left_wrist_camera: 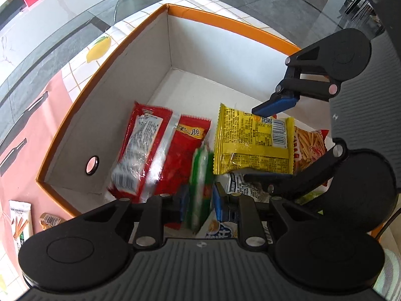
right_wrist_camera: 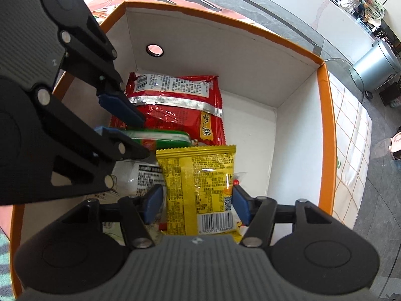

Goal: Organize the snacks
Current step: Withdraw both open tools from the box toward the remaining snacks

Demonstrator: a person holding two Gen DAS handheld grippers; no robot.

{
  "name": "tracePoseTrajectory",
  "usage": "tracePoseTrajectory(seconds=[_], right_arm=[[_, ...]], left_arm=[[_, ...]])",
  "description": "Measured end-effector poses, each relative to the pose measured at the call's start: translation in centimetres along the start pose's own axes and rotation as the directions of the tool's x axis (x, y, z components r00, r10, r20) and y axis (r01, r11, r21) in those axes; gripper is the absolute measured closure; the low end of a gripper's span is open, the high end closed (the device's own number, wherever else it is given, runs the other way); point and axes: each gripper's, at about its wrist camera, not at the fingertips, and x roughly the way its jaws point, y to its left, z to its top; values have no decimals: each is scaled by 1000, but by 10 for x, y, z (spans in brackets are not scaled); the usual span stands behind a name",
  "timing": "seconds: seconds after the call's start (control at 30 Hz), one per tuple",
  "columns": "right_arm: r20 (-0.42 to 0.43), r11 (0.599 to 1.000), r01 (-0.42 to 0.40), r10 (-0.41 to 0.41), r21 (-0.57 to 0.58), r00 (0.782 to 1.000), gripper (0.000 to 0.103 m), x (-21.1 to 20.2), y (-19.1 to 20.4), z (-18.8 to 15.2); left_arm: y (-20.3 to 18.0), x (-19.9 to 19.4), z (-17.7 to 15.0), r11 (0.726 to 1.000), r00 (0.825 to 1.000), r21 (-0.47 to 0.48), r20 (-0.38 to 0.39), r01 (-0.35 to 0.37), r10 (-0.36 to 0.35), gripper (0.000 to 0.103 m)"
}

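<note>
Two grippers reach down into an orange-rimmed box (left_wrist_camera: 105,57) on a tablecloth (left_wrist_camera: 75,75). At the left a red packet (left_wrist_camera: 160,150) lies flat on the box floor. Just right of it, the left gripper (left_wrist_camera: 200,200) is clamped tight on a green packet (left_wrist_camera: 200,175), held on edge. Further right, the right gripper (right_wrist_camera: 196,203) straddles a yellow packet (right_wrist_camera: 198,175) with its pads (right_wrist_camera: 153,200) apart and clear of the wrapper, which lies over other snacks. Outside the box at the left, two small packets (left_wrist_camera: 21,220) lie on the cloth.
</note>
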Motion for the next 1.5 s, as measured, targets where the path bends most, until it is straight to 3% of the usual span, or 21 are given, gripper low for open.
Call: tracePoseTrajectory(seconds=[0.17,0.33,0.77,0.93,1.13,1.5], right_arm=[[-1,1000,10,-10,2,1000,35,-5,3,1],[-4,1000,24,-24,-14,1000,33,-9,11,7],[-22,999,45,-46,-19,999,33,-38,36,21],[44,997,71,-70,-8,997,33,-71,48,28],[134,999,29,-33,27,990,34,-96,77,43],[210,997,-73,69,13,975,34,-81,153,78]], left_arm=[[4,-12,-3,1000,999,-18,31,11,-10,68],[3,-33,-9,1000,997,-25,72,13,-12,61],[13,-87,-39,997,989,-75,150,15,-3,60],[25,-115,-60,995,981,-98,191,-19,38,60],[57,-140,-97,981,974,-180,202,-67,104,60],[125,-144,-164,937,963,-321,174,-141,205,59]])
